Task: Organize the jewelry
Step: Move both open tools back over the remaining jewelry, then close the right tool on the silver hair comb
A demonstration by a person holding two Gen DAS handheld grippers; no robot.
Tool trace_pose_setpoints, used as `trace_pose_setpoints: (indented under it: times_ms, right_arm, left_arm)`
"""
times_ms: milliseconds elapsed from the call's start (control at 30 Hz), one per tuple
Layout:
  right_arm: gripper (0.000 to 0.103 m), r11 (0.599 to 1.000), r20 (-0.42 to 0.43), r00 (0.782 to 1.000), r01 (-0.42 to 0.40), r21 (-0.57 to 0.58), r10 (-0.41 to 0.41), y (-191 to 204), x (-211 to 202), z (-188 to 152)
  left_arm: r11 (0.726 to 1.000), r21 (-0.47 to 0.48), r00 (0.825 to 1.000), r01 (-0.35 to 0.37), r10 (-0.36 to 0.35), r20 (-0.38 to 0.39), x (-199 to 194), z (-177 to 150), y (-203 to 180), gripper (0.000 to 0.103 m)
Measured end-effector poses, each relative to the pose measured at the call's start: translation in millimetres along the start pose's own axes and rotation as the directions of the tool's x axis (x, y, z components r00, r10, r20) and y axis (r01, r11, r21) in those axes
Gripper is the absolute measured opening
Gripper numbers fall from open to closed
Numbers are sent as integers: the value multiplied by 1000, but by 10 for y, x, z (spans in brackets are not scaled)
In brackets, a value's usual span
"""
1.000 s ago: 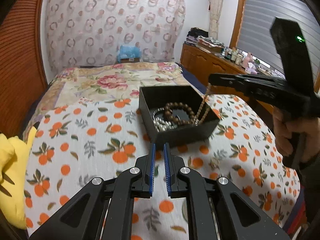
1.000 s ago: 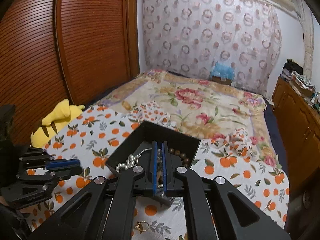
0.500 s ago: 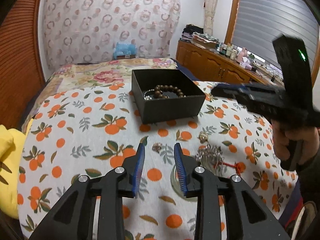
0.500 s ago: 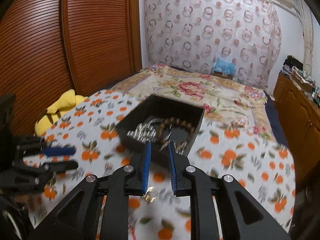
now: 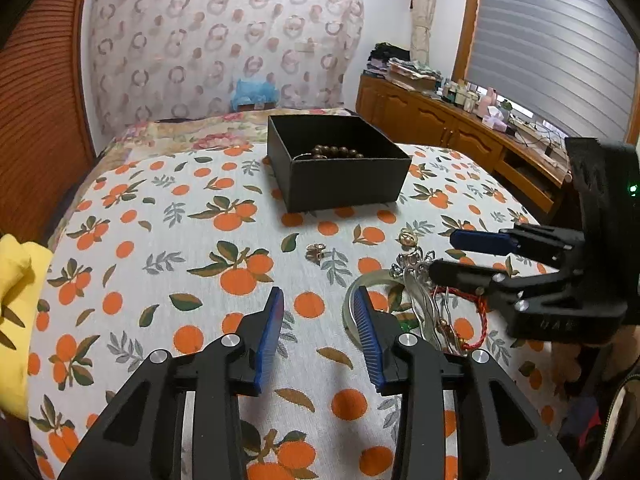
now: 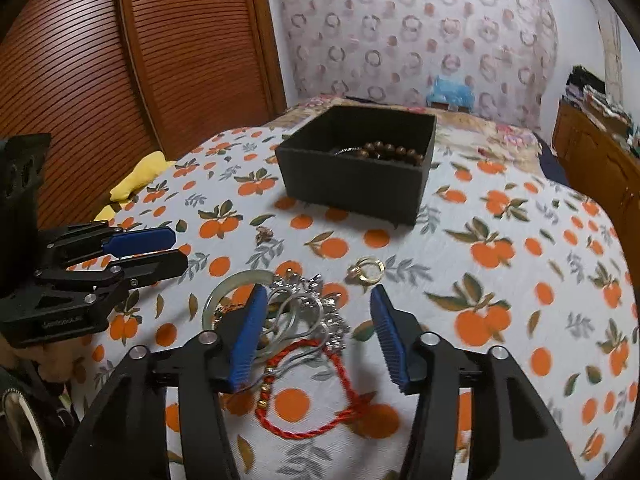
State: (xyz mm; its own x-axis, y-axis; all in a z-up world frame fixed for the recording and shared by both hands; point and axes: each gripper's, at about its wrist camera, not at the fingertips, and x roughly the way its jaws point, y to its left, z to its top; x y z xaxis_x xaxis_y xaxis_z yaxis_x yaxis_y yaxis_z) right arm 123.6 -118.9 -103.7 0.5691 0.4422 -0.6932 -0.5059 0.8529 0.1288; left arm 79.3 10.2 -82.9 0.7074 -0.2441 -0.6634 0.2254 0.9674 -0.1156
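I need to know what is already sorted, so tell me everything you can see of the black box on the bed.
The black box is square, open-topped and lidless, with matte walls that look like cardboard. It sits upright and level on the orange-print bedspread, beyond the loose jewelry pile and apart from it. Inside, a dark brown bead bracelet shows above the rim, with a bit of something silvery beside it. Neither gripper touches the box.

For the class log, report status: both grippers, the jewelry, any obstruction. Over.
Left gripper and right gripper: jaws opening, nothing gripped. Bead bracelet in black box; tangled pile still on the cloth. Path to box unobstructed.
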Motion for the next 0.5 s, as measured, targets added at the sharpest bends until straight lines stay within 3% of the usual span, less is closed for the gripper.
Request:
trace_pose_setpoints:
  times_ms: [67,500]
  right_arm:
    - [70,1000,-15,1000,3,18,-3,24,64,20]
    - [71,995,-108,992,55,-79,-63,115,208,-43]
  left_arm:
    - [1000,-5,1000,1,-1,3,-10,-8,8,35]
    - [1000,-13,1000,2,-2,9,-41,-25,37,35]
